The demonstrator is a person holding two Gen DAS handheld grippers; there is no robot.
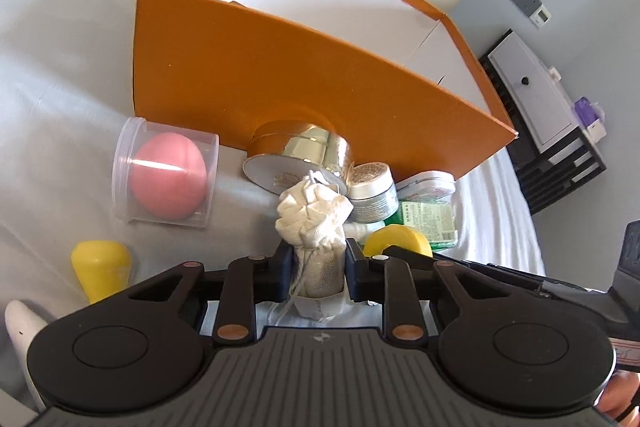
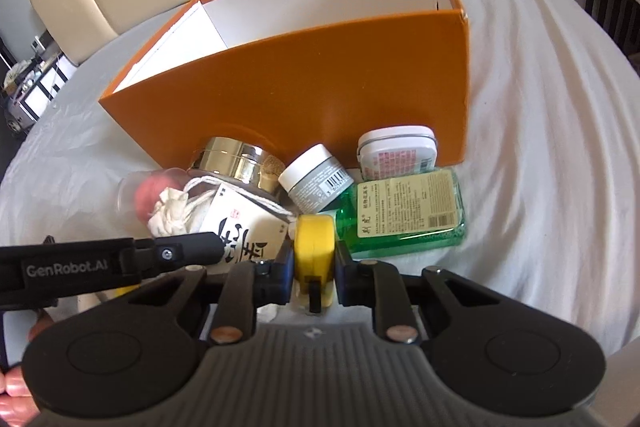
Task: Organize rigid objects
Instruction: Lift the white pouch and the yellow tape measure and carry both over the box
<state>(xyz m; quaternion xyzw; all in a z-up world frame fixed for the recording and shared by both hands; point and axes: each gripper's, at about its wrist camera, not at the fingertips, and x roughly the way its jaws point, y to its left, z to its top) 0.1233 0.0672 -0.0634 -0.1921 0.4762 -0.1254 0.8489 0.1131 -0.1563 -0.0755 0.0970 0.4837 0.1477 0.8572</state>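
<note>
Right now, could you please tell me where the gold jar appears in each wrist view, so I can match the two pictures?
Left wrist view: the gold jar lies at centre, against the orange box's front wall, right of the clear tub with the pink ball.
Right wrist view: the gold jar sits left of centre, again at the box's front wall.
Shared landmark: the orange box.

Both grippers clamped, tilted downward

The left gripper (image 1: 316, 263) has its jaws closed on a cloth pouch (image 1: 316, 223); the right gripper (image 2: 314, 263) pinches a yellow piece (image 2: 314, 239), side by side
</note>
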